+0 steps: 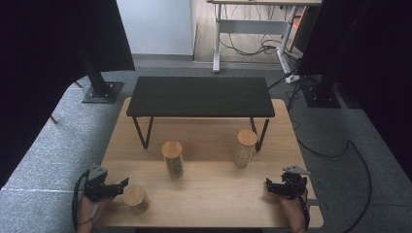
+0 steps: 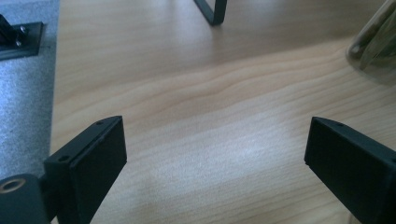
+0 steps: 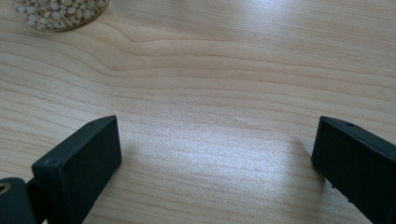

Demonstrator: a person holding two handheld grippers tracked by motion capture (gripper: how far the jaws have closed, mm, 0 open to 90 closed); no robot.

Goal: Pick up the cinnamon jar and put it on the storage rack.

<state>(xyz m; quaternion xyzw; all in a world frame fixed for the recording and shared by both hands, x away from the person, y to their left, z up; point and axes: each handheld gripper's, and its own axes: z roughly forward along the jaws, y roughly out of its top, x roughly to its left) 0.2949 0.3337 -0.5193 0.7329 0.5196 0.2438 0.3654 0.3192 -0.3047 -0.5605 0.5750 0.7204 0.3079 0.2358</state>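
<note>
Three glass jars with round wooden lids stand on the wooden table. One jar is at the front left, just right of my left gripper. A second jar with dark greenish filling stands mid-table, and a third with pale filling stands to its right. My left gripper is open over bare wood, with a jar's glass wall at the upper right. At the front right, my right gripper is open too, and the base of the pale-bean jar lies far ahead on the left.
A black low shelf on thin metal legs stands across the back half of the table; one leg shows ahead of the left gripper. Grey carpet, stand bases and cables surround the table.
</note>
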